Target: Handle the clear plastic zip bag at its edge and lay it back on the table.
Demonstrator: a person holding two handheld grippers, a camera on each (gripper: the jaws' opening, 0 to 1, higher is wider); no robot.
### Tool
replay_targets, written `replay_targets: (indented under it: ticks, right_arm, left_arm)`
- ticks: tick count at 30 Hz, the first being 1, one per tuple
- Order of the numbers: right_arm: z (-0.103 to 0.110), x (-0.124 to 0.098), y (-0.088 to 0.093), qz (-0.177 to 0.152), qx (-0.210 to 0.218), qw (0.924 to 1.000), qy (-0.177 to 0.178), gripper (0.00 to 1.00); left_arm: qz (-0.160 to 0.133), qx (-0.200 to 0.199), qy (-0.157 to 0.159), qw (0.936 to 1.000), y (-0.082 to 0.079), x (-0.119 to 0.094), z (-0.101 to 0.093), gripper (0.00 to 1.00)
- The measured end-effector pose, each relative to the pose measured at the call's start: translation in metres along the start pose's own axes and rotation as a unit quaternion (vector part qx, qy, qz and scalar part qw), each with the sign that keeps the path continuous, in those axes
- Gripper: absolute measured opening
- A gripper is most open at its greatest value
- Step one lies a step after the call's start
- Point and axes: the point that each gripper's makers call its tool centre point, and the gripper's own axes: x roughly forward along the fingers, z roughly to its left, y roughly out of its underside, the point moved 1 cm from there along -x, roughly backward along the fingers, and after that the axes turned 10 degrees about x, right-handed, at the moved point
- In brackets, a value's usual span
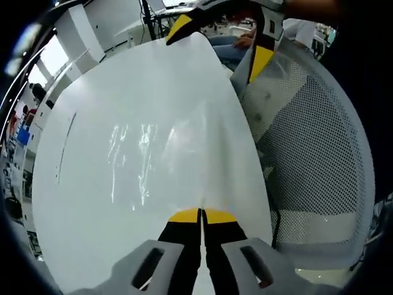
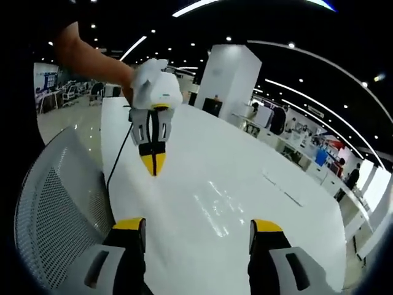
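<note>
The clear plastic zip bag lies flat on the white table, seen mostly as glints and creases. My left gripper is shut, its yellow tips pinching the bag's near edge at the table's side. Across the table, my right gripper stands open above the far edge with nothing between its fingers. In the right gripper view the bag shines just beyond my open right gripper. Further off, a hand holds the left gripper, its tips together and pointing down at the table.
A grey mesh office chair stands against the table's side, next to the left gripper; it is the chair at the left of the right gripper view. Desks, people and a white pillar fill the room behind.
</note>
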Motion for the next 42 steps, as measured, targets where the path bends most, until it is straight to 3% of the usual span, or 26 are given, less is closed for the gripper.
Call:
replay_targets:
  ticks: [12,21,42]
  right_arm:
    - [0.020,0.015,-0.018,-0.011,-0.044,0.9978,-0.047,0.51]
    - [0.033,0.024,-0.020,-0.005,-0.058,0.9952,-0.078,0.39]
    - [0.055,0.040,-0.031,-0.005,-0.088,0.9891,-0.118,0.18]
  left_arm:
    - [-0.007,0.000,0.011,0.9999,-0.019,-0.014,-0.003,0.00]
    - [-0.003,-0.010,0.028,0.9996,-0.030,-0.020,-0.006,0.00]
    - [-0.010,-0.014,0.059,0.9981,-0.053,-0.030,-0.006,0.00]
